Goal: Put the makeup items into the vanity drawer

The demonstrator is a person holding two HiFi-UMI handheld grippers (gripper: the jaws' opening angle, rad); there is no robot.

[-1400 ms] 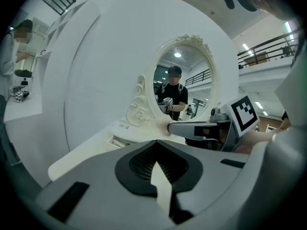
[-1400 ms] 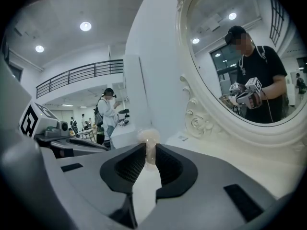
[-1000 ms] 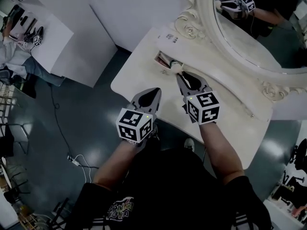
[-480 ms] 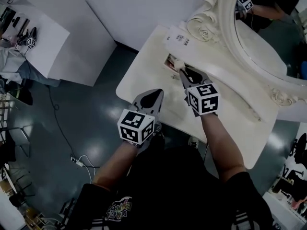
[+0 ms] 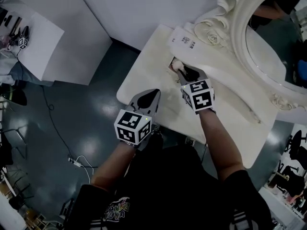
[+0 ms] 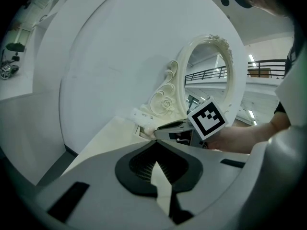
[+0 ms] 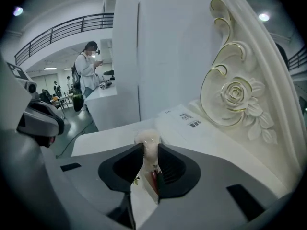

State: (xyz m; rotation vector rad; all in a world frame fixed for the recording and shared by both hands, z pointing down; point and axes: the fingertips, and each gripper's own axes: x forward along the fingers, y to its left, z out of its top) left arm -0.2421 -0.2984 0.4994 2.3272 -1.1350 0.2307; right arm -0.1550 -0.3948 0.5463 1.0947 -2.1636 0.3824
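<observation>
**Letting go over the drawer**
Left gripper (image 5: pixel 154 93) waits pressed together and empty, clear of the work. The right gripper (image 7: pixel 150 147) is opening around the pale-capped makeup item (image 7: pixel 147 139) (pads appear to touch it), held upright over the open vanity drawer (image 5: pixel 171 65), likely for a straight drop.

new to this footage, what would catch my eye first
The ornate white mirror frame with its carved rose, at the back of the vanity table. The right gripper before it, jaws opening with a pale round-topped makeup item between them; the left gripper hangs shut near the front edge.
</observation>
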